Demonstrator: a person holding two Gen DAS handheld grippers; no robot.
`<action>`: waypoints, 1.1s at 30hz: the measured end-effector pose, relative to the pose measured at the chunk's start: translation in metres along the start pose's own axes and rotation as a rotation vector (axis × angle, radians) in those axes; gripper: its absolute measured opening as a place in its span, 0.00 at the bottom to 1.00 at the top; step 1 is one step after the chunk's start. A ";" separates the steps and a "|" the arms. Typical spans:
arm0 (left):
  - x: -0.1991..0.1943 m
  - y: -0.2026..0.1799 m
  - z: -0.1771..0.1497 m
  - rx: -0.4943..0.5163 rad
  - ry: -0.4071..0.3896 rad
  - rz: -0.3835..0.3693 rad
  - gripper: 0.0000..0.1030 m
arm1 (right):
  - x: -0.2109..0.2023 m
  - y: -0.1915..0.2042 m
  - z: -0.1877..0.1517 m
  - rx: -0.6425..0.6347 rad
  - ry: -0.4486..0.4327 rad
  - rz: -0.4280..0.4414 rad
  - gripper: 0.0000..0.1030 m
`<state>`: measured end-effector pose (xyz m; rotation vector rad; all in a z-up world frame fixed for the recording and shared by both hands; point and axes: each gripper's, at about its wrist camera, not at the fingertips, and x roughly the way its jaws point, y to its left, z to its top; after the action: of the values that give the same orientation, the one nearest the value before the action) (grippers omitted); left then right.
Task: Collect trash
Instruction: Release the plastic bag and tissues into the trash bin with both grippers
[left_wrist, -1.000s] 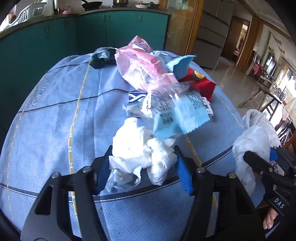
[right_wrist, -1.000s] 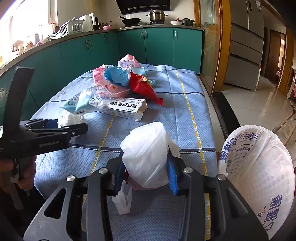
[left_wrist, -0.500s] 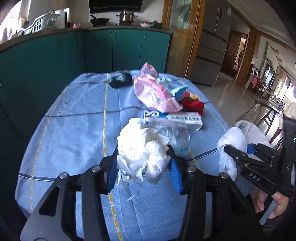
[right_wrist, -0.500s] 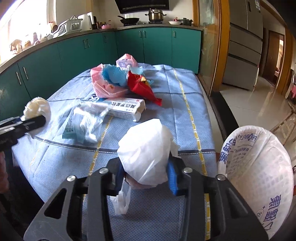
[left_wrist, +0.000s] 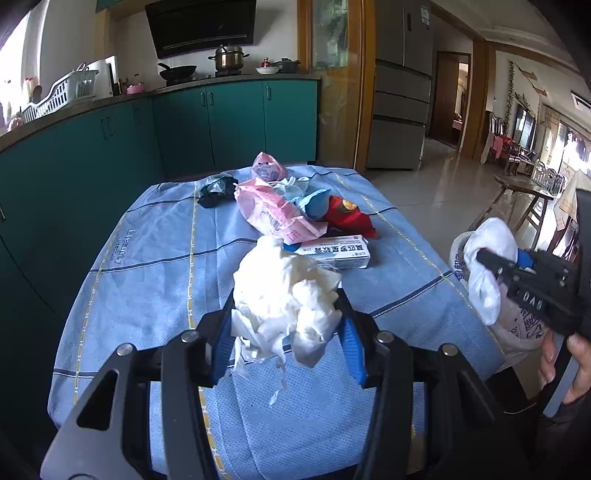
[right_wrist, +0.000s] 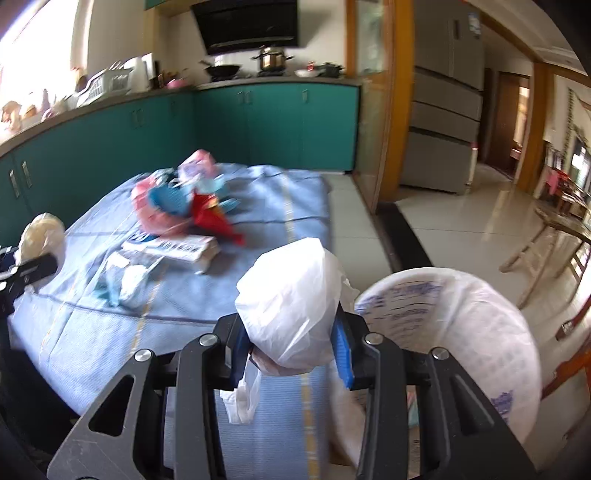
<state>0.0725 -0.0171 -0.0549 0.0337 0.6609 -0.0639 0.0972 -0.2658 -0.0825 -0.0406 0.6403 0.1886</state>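
My left gripper (left_wrist: 284, 332) is shut on a crumpled white tissue wad (left_wrist: 284, 291) and holds it above the blue tablecloth (left_wrist: 147, 266). My right gripper (right_wrist: 291, 350) is shut on a white plastic bag (right_wrist: 291, 310) and holds it over the table's right edge. It shows at the right of the left wrist view (left_wrist: 487, 273). A white sack with blue print (right_wrist: 461, 325) stands open just right of the table. Its mouth is partly hidden behind the right gripper.
A pile of wrappers lies mid-table: a pink packet (left_wrist: 273, 214), a blue packet (left_wrist: 314, 203), a red packet (left_wrist: 351, 218), a white box (left_wrist: 332, 254), a dark wrapper (left_wrist: 216, 190). A clear blue wrapper (right_wrist: 125, 280) lies nearer. Teal cabinets (left_wrist: 221, 122) stand behind.
Both grippers have lifted and pulled back from the table. The left one carries the tissue wad higher. The right one has moved with its bag toward the sack.
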 end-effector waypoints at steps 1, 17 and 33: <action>0.000 -0.001 0.000 0.002 0.001 -0.003 0.49 | -0.003 -0.006 0.001 0.011 -0.007 -0.012 0.37; 0.006 -0.032 0.003 0.050 0.029 -0.054 0.49 | -0.024 -0.090 -0.011 0.136 -0.020 -0.228 0.37; 0.028 -0.144 0.040 0.174 0.007 -0.162 0.49 | -0.039 -0.125 -0.042 0.178 0.008 -0.305 0.37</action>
<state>0.1089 -0.1643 -0.0415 0.1476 0.6631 -0.2777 0.0651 -0.3992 -0.0954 0.0321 0.6485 -0.1630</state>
